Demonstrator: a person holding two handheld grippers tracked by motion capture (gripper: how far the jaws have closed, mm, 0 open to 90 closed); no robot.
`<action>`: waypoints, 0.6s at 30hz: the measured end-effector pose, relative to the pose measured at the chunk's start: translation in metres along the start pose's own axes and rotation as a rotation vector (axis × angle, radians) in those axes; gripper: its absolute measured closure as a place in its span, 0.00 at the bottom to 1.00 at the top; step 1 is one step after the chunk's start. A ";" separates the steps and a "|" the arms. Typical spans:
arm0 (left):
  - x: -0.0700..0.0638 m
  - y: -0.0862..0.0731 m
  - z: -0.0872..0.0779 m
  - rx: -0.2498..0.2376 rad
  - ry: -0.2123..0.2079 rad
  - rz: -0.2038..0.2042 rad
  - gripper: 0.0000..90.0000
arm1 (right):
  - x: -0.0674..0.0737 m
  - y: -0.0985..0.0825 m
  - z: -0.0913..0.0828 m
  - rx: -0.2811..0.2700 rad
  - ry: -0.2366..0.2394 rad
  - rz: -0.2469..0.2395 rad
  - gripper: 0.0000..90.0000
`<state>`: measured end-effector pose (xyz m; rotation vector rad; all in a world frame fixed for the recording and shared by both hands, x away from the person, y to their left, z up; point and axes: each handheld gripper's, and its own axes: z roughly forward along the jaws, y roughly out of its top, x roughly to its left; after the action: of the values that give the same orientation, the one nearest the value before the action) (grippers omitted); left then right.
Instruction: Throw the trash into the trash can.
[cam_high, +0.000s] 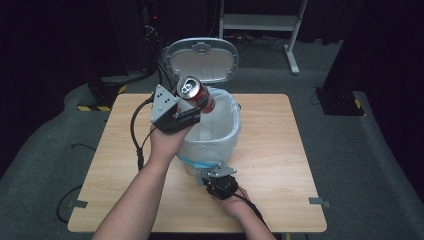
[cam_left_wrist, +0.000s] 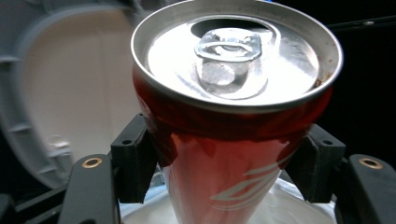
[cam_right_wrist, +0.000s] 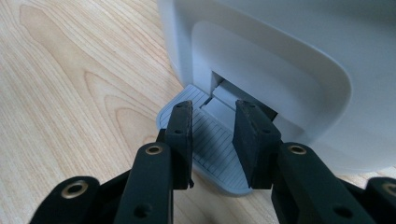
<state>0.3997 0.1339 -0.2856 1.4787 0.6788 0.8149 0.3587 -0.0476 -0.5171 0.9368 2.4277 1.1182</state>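
Right gripper (cam_right_wrist: 212, 140) on bin pedal (cam_right_wrist: 205, 140); left gripper (cam_left_wrist: 224, 163) clasps can (cam_left_wrist: 233, 116)

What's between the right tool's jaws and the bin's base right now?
The bin's ribbed grey pedal. In the right gripper view the right tool sits over it, jaws slightly apart, with nothing else before the bin's front wall.

Legible text: none. Red drinks can (cam_left_wrist: 233, 154), clamped in the left gripper (cam_left_wrist: 229, 163): a pale swoosh-like graphic on its side in the left gripper view, partly cut off, with no letters or brand name to be made out; silver top and pull tab (cam_left_wrist: 228, 46) show no readable stamping. Yellow-and-black hazard striping (cam_high: 95, 107) on a floor base beyond the table's left corner; it carries no wording.
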 end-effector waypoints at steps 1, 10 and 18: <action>0.000 0.000 0.000 -0.002 0.003 0.010 0.34 | 0.000 0.000 0.000 0.000 0.000 0.000 0.75; -0.001 0.004 -0.004 -0.009 0.004 0.011 0.26 | 0.000 0.000 0.000 0.001 0.001 -0.004 0.74; -0.002 0.004 -0.010 -0.009 0.005 0.031 0.28 | 0.001 0.000 0.000 0.001 0.000 -0.004 0.74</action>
<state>0.3905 0.1377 -0.2820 1.4832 0.6561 0.8447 0.3582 -0.0472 -0.5171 0.9318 2.4296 1.1160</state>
